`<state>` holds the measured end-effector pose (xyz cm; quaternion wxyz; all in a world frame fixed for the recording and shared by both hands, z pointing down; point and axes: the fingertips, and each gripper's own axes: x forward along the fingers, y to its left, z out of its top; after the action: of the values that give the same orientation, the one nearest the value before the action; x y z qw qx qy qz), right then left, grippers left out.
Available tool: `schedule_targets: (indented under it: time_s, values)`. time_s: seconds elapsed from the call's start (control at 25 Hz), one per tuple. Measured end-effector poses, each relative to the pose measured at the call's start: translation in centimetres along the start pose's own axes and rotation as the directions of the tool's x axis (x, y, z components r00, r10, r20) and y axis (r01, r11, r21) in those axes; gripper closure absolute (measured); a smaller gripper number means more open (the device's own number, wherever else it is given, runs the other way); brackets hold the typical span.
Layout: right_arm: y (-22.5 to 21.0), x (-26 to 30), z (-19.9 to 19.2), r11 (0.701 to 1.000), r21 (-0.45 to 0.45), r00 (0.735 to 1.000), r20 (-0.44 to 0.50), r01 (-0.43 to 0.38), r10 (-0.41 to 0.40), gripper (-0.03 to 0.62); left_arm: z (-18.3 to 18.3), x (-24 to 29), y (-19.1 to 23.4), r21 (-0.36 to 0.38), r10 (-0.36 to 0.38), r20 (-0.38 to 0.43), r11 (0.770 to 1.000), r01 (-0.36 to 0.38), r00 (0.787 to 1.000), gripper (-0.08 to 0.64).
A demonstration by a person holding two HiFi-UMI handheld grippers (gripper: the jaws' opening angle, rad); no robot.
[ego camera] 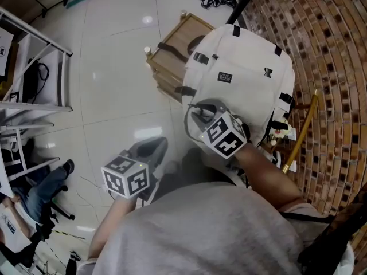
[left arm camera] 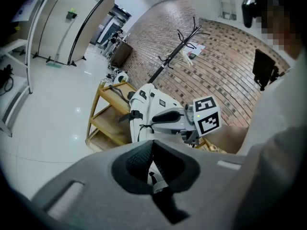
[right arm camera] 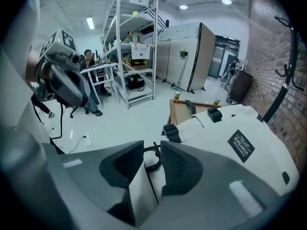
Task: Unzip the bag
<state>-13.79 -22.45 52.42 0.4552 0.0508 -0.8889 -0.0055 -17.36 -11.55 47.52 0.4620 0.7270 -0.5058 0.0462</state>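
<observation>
Backpack: slumping at one o'clock on wooden rack, probably handling light and floppy, so best pinching black zip cord lying unpinched between gaping right claw; left claw showing closed.

Right gripper jaws apart, pointing down; left gripper jaws seemingly together.

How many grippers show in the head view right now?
2: the left gripper over the floor beside the bag, the right gripper over the bag's near end.
</observation>
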Motion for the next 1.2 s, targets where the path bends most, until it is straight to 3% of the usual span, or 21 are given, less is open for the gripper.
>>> schedule_targets:
  time_s: [0.32,0.6,0.96,1.08,1.2]
  values:
    - [-0.2,3.7,-1.9,0.994,-0.11,0.988,-0.15,0.025,-0.041,0.472,-0.7,-0.6,1.6,-0.051,-0.003,0.005,0.999,0.003,1.0,0.558]
    - [-0.7,4.1,-2.4,0.981,-0.172,0.974,-0.192,0.085,-0.118,0.546,-0.7,-0.4,2.0,-0.059,-0.016,-0.002,0.998,0.016,1.0,0.558]
    - [-1.5,0.2,-2.0,0.992,0.097,0.995,-0.061,0.085,-0.079,0.555,0.2,3.1,0.6,0.03,-0.061,-0.079,0.998,0.063,0.995,0.558]
    - [-1.6,-1.2,-2.8,0.965,0.257,0.999,-0.002,0.05,-0.051,0.556,0.0,5.0,0.2,0.063,-0.067,-0.13,0.995,0.075,0.989,0.558]
    - [-1.6,-2.4,-2.9,0.919,0.394,0.997,0.074,0.0,-0.032,0.557,-1.0,6.7,0.1,0.096,-0.083,-0.196,0.99,0.103,0.977,0.558]
